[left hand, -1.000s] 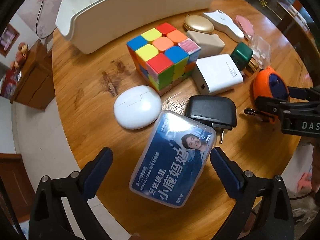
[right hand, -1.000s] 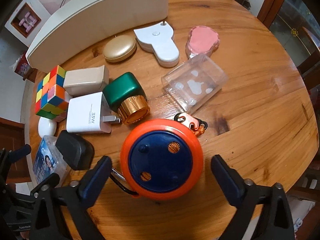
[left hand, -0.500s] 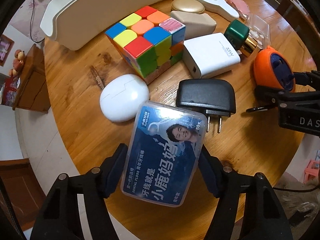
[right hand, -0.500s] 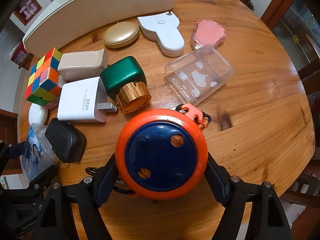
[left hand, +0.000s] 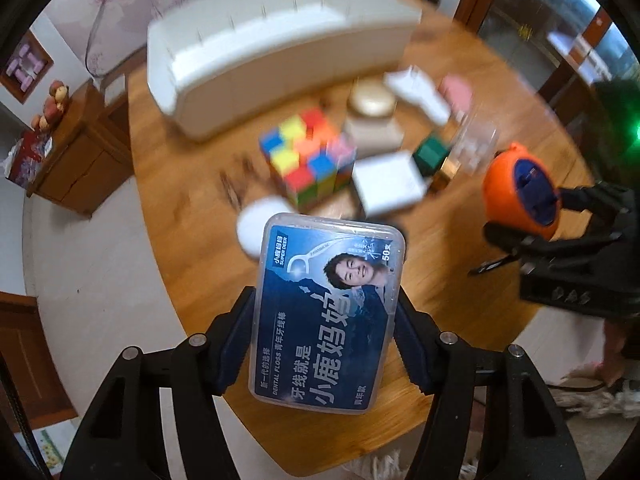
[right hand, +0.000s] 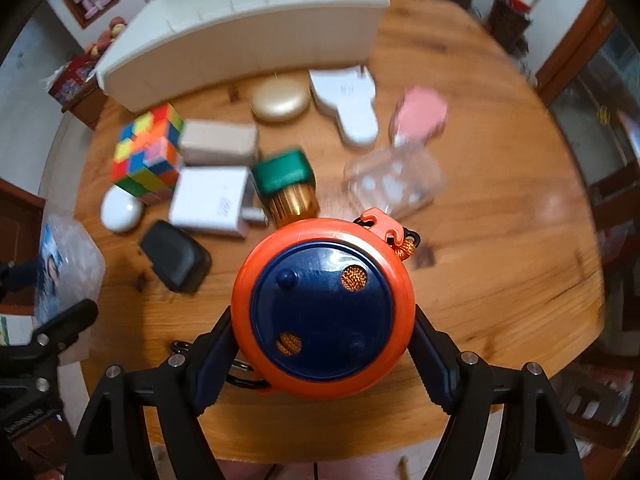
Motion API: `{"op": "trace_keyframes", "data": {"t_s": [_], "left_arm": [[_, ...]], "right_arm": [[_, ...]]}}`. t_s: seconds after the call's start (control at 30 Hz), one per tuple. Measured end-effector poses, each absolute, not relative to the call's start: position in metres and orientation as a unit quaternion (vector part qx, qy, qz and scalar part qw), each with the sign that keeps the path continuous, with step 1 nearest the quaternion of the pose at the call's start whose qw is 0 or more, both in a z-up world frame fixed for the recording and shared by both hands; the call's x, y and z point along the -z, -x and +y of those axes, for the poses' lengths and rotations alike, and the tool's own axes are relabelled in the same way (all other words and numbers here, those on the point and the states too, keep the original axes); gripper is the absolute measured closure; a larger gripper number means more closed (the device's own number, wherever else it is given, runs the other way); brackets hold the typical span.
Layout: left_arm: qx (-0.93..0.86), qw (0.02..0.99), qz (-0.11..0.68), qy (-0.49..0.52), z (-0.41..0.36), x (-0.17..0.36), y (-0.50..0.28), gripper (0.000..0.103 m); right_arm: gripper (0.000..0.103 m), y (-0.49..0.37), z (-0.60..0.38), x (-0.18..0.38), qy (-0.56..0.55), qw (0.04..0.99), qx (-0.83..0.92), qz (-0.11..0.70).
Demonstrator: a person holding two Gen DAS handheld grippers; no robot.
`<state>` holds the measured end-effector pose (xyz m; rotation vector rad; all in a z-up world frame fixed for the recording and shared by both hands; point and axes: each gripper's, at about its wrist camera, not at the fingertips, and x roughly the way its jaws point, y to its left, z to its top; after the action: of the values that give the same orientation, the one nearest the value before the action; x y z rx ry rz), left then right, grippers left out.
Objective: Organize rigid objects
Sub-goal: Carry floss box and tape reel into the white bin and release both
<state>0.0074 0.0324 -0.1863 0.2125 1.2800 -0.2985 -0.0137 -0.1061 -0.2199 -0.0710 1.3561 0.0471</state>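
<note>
Currently I'm holding one item in each hand, both clear of the round wooden table (right hand: 500,288). Left gripper (left hand: 324,332) is still tightening its jaws on the dental floss box (left hand: 326,316): pads are pressing its two long sides, label facing the camera, box hanging above the near table edge. I'm clamping the long sides because the flat faces give the pads parallel surfaces, and the clear plastic looks slippery.

Right gripper (right hand: 322,344) is pinching the orange and blue cord reel (right hand: 322,308) across its widest part, pads on the rim either side. Rim grip is keeping the round body centred; the orange clip (right hand: 382,224) and its loop are dangling free at the far side, so I'm watching for snagging.

Everything else is sitting on the table in a loose cluster: Rubik's cube (right hand: 146,152), white charger (right hand: 210,202), black adapter (right hand: 176,256), white earbud case (right hand: 120,210), green bottle with gold cap (right hand: 286,184), clear plastic case (right hand: 394,186), gold oval case (right hand: 280,100), pink item (right hand: 420,114).

White bin (right hand: 248,36) is standing behind the cluster, open side not visible to me. I'm judging it as the likely drop target for both items, so next is carrying over the cluster without clipping the cube.
</note>
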Motion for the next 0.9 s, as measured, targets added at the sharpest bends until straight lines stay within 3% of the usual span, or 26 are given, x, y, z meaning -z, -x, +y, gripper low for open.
{"op": "trace_keyframes", "data": {"t_s": [0.4,0.7,0.9], "left_arm": [[0.130,0.871,0.472,-0.041,0.071,0.031,-0.056,0.036],[0.117,0.893,0.434,-0.005,0.072,-0.017,-0.112,0.038],[0.074,0.899,0.430,0.026,0.078,-0.018,-0.162,0.038]], "right_arm": [[0.023,-0.029,-0.097,0.069,0.052,0.850,-0.036,0.523],[0.023,-0.084,-0.096,-0.037,0.059,0.894,-0.062,0.441],[0.023,-0.143,-0.092,-0.050,0.073,0.898,-0.080,0.427]]}}
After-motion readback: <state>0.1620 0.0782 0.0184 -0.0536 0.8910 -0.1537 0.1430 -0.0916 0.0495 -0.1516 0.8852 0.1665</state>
